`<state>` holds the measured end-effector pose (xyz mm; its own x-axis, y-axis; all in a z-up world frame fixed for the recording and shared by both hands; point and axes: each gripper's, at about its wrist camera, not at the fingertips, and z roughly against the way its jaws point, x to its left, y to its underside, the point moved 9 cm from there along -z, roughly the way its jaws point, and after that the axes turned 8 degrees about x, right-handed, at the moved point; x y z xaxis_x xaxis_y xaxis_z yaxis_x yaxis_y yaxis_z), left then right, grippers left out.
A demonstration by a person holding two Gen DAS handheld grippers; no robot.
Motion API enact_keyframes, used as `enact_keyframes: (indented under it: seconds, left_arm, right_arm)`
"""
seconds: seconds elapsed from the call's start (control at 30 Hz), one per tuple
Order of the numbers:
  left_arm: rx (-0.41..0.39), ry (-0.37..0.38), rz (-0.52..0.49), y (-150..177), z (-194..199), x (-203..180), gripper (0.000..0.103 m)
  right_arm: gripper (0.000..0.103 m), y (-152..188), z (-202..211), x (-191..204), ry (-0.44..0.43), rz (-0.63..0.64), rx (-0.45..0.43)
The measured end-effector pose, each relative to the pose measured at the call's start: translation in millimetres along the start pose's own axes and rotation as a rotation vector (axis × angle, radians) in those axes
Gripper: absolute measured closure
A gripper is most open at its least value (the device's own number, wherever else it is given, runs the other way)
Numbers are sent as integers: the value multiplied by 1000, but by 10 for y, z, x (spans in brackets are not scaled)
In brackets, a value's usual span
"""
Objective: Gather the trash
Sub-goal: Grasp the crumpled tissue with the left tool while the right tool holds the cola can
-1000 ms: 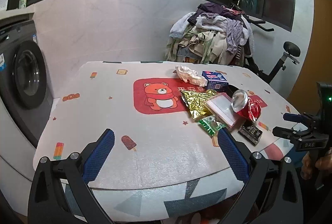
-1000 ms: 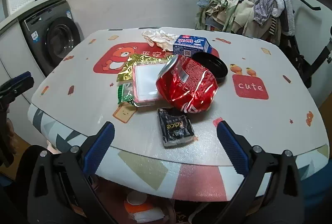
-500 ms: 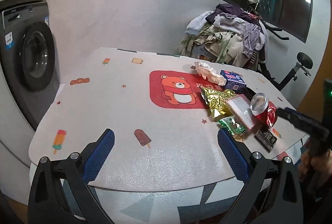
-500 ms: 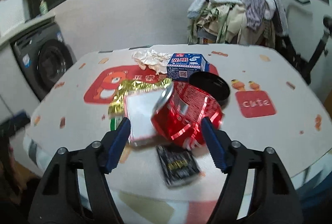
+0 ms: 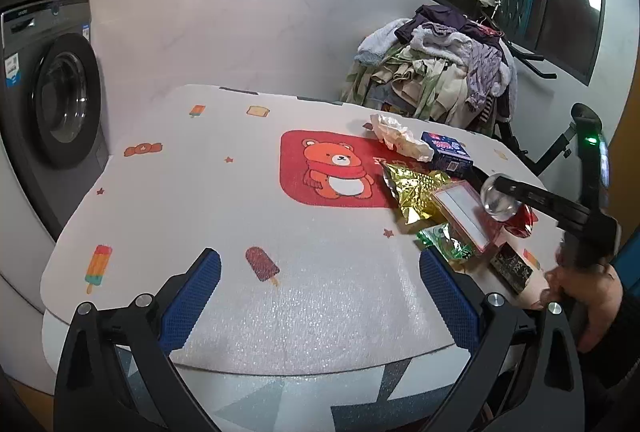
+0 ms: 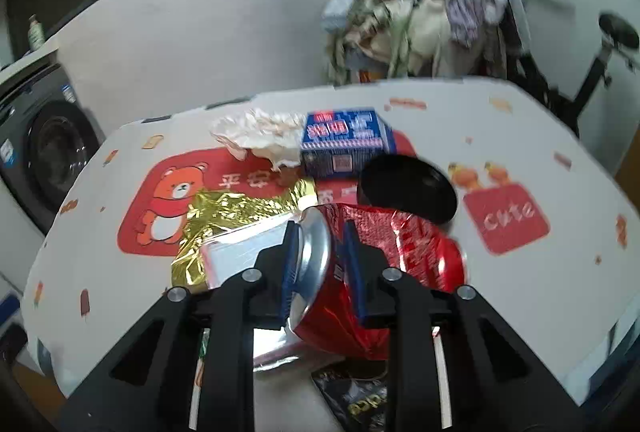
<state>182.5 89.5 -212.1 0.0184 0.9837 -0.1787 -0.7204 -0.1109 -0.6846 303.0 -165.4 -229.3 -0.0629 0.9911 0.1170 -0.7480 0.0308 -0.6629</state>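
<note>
Trash lies on the table's right half. My right gripper (image 6: 320,264) is shut on the rim end of a crushed red soda can (image 6: 400,252); the can also shows in the left wrist view (image 5: 502,198). Around it lie a gold foil wrapper (image 6: 240,216), a pink-rimmed white card pack (image 6: 240,248), a blue box (image 6: 344,144), crumpled white paper (image 6: 260,136), a black lid (image 6: 408,188) and a black sachet (image 6: 360,392). A green wrapper (image 5: 446,244) lies by the card pack. My left gripper (image 5: 320,296) is open and empty above the table's near left edge.
The table (image 5: 200,192) has a white cartoon-print mat. A washing machine (image 5: 52,104) stands at the left. A pile of clothes (image 5: 436,72) on an exercise bike stands behind the table. The right hand (image 5: 580,292) holds its gripper at the right edge.
My right gripper moved forward to the can and its jaws closed on the rim end. My left gripper swung a little left and stayed open.
</note>
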Motion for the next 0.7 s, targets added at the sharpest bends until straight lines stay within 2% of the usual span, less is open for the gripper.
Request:
enact_keyframes:
  seconds: [0.33,0.5,0.63,0.7]
  left_arm:
    - [27,107,36,-242,-231,-195,6]
    - [71,171,84,-549,-569,-368,17]
    - [116,231,144,-982,-1081,-538,32]
    - [147,271,197,-1199,-1377,-612,34]
  right_arm:
    - [78,-36,603,-309,-9,61,-114]
    - [79,-151,739,-551,-7,54,-154]
    - [79,-229,790,-737,-7,28,-176]
    - [79,-248,801,-822,-1,25,-183]
